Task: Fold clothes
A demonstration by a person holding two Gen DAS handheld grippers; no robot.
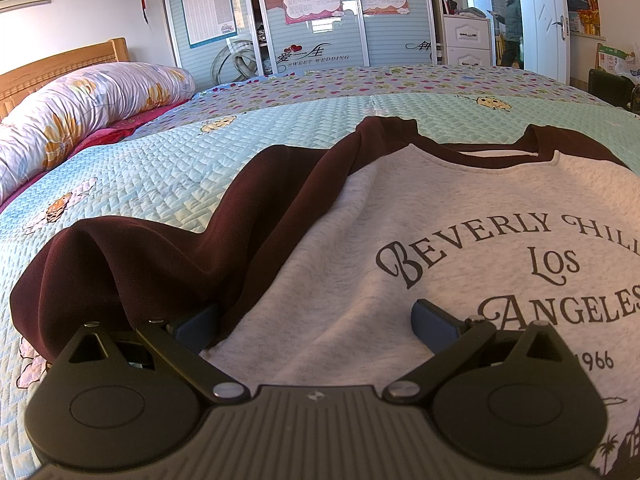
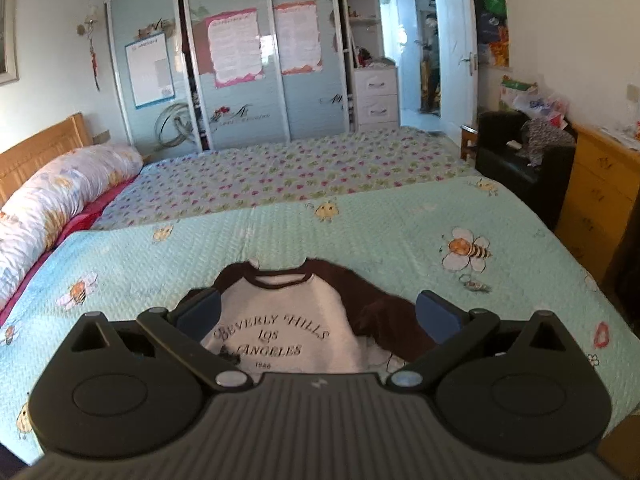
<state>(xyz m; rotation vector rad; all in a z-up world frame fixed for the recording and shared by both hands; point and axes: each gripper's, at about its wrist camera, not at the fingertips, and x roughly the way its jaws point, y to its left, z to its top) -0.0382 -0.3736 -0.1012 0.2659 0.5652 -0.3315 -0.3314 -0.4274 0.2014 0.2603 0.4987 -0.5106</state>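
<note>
left gripper (image 1: 316,320) released, low over grey-and-maroon printed raglan sweatshirt (image 1: 360,248) | right gripper (image 2: 318,312) released, high above | risk: bunched maroon sleeve (image 1: 132,264) beside left pad folds crooked

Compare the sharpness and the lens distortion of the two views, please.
Left wrist view: sharp, the print on the sweatshirt is crisp, and the bed bulges strongly. Right wrist view: softer and hazier, the wardrobe posters unreadable, its edges bent.
</note>
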